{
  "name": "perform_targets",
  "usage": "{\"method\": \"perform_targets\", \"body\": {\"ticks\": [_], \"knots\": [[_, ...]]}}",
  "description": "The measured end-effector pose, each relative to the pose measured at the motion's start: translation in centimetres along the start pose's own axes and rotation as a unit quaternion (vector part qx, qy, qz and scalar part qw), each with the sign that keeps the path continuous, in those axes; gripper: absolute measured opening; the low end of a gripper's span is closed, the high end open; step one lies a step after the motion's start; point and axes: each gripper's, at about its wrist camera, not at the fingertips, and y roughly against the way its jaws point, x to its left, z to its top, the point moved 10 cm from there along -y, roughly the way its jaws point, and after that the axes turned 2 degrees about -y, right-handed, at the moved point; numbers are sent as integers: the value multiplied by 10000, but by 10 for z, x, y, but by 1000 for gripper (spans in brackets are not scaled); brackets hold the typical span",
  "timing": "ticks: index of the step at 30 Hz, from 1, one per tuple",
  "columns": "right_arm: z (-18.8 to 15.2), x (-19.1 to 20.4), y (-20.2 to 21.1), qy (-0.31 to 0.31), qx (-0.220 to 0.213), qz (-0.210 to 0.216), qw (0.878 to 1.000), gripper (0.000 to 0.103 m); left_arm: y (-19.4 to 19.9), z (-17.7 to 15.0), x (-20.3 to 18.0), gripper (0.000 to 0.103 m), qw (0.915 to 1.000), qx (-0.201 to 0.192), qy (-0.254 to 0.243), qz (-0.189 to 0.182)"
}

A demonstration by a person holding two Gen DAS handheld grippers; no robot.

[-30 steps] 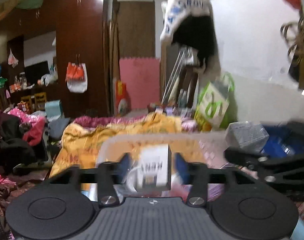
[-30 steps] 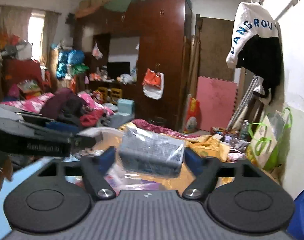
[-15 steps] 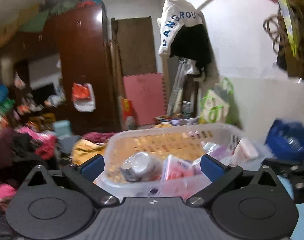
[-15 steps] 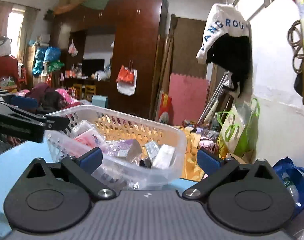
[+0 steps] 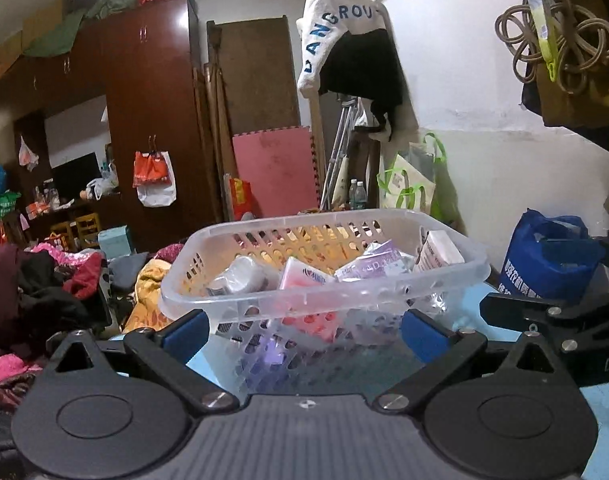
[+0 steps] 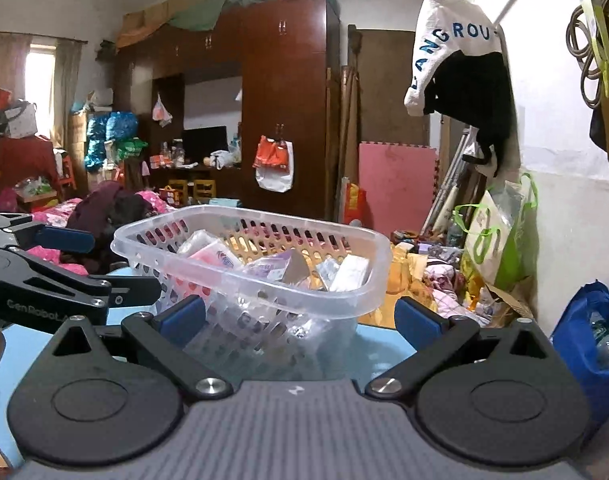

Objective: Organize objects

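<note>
A clear slotted basket (image 5: 324,276) is seen standing on the light blue worktop (image 6: 24,352), and it appears to sit close to the worktop's far edge, though that edge is hidden behind the basket in both views. Inside it several things are heaped: a pink packet (image 5: 304,278), a purple packet (image 5: 372,266), a white box (image 5: 440,250) leaned against the right wall, and a whitish wrapped roll (image 5: 240,276) at the left. The left gripper (image 5: 304,330) is held low before the basket's near wall with its fingers (image 5: 184,330) spread wide and nothing between them; the right gripper (image 6: 300,320) is held likewise, fingers parted and empty, just beside it. The basket is judged to be nearly filled, and no loose object is visible on the bare worktop, so the sorting is taken to be close to done. The main risk is judged to lie in the basket itself: being light and placed near the edge, it could be pushed off toward the yellow bedding (image 6: 400,276) beyond if either gripper were driven forward into its wall. The two grippers could also be knocked together, being so close. The white box, propped high against the rim, could be tipped out by a jolt.
</note>
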Motion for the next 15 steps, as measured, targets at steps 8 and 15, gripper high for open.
{"method": "perform_targets", "body": {"ticks": [8,15], "knots": [[-7,0,2,-94,96,-1,9999,103,-2,-7,0,103,9999,102,84,-64],[-11,-7,1,-251,130,-41,9996,103,-2,-9,0,103,9998,127,147,-83]]}}
